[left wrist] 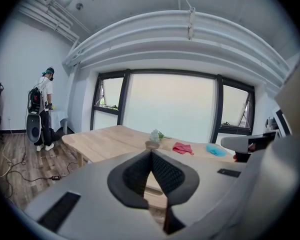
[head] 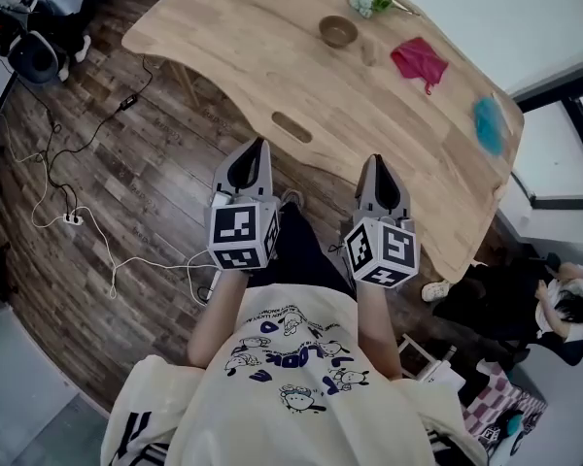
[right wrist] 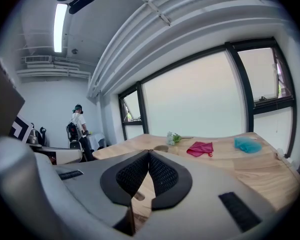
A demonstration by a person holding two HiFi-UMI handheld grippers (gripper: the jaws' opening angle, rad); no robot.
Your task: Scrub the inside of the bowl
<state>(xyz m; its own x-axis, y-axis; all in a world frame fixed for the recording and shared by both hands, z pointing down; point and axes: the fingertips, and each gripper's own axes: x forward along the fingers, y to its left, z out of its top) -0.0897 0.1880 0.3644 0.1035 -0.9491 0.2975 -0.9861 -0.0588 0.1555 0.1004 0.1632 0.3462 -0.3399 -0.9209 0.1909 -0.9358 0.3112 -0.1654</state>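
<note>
So, head view: bowl (head: 338, 31) on worktop (head: 223, 37), well ahead of both jaws, abt midway btwn them; neither nearer.
Left gripper (left wrist: 151, 151) view: jaws shut, empty, bowl dead ahead.
Right gripper (right wrist: 149, 152) view: same, jaws shut, nothing held.

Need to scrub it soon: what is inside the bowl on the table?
In the head view the bowl shows only its own brown inside; nothing is visible in it, though it is small. In the other two views its wall covers the inside.
</note>
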